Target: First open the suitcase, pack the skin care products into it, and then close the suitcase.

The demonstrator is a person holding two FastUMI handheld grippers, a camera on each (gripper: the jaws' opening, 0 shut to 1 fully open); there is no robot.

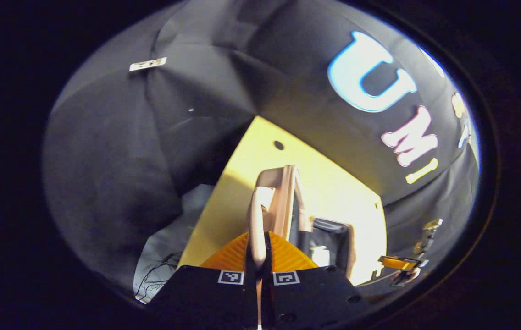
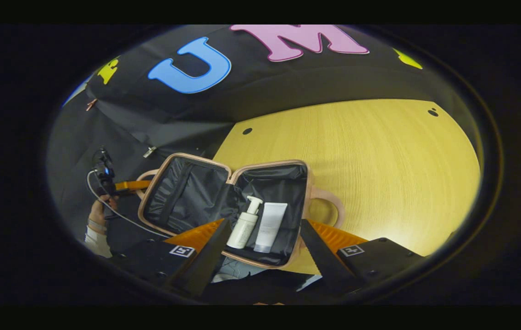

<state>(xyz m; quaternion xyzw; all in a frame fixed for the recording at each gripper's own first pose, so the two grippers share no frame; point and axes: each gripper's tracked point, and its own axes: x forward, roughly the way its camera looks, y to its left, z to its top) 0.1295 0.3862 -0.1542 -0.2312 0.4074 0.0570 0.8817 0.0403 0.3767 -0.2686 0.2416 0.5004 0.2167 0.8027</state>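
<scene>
The left gripper (image 1: 258,256) is clamped on the handle (image 1: 260,206) of the suitcase (image 2: 224,201) lid, left of the pump bottle (image 2: 243,225) and tube (image 2: 269,225); the right gripper (image 2: 260,238) gapes wide above them.

The left gripper (image 1: 260,256) had a black housing with round screw holes and two square black-and-white markers (image 1: 231,277) flanking the slot between its fingers, ribbed panels just ahead of them. The right gripper (image 2: 263,243) had the same black body, one square marker (image 2: 182,250) on each half, ribbed panels beside the fingers. In the right gripper view, left of the suitcase (image 2: 224,201), a hand (image 2: 96,211) wore a white sleeve cuff (image 2: 95,240), a pale cable (image 2: 118,213) looping past it.
</scene>
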